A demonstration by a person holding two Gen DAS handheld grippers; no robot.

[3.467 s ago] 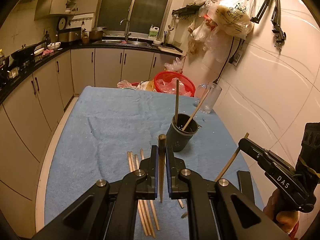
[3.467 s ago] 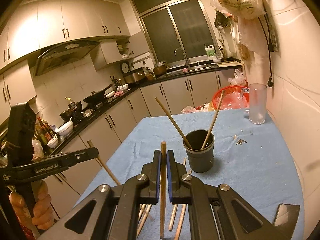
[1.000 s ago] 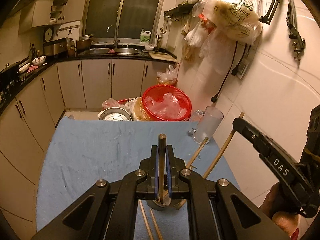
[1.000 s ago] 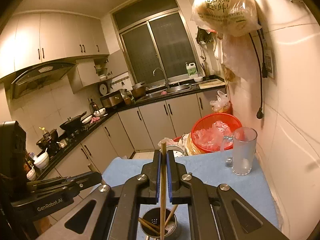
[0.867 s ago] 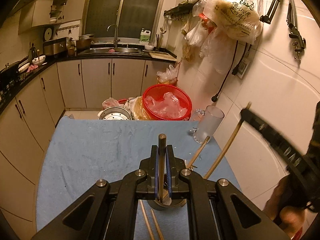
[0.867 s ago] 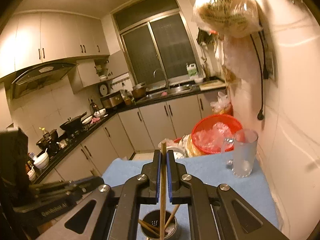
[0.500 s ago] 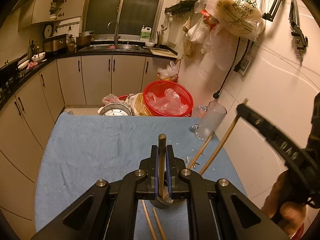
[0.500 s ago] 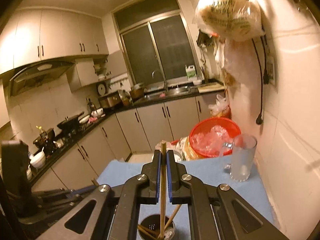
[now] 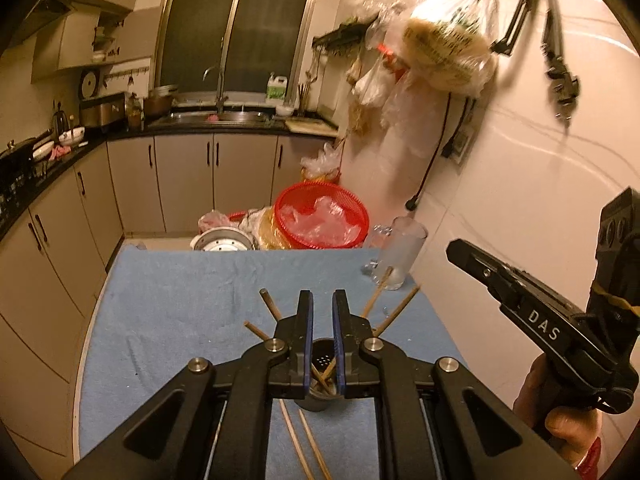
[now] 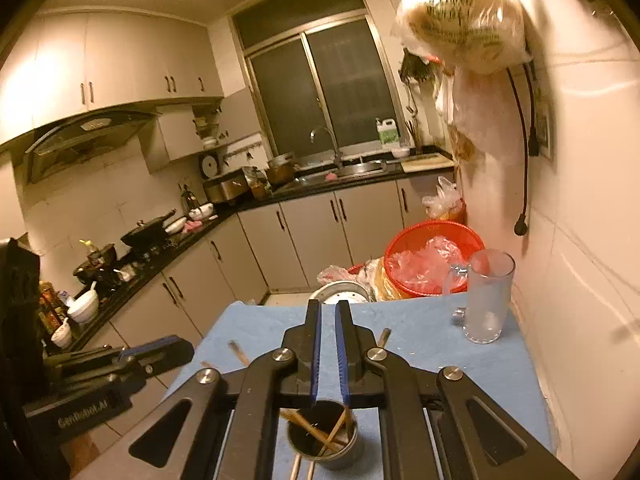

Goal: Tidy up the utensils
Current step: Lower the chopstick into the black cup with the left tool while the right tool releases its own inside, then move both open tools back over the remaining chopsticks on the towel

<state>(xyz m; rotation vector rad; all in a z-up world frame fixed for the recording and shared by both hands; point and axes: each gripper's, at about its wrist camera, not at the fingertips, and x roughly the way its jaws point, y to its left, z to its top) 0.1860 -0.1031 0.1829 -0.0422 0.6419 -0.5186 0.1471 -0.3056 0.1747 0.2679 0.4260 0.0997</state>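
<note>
Leaning every way in the dark cup point(image 10: 325, 446), four chopsticks point(image 10: 304, 424) fill it beneath both grippers' point(image 9: 320, 336) point(image 10: 329, 344) slightly parted, empty jaws.

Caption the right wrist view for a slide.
Empty right gripper above the dark cup holding chopsticks on the blue cloth.

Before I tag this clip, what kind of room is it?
A home kitchen, most likely: a sink with tap under the window, a range hood over pans on the counter, and cabinets along the walls.
</note>
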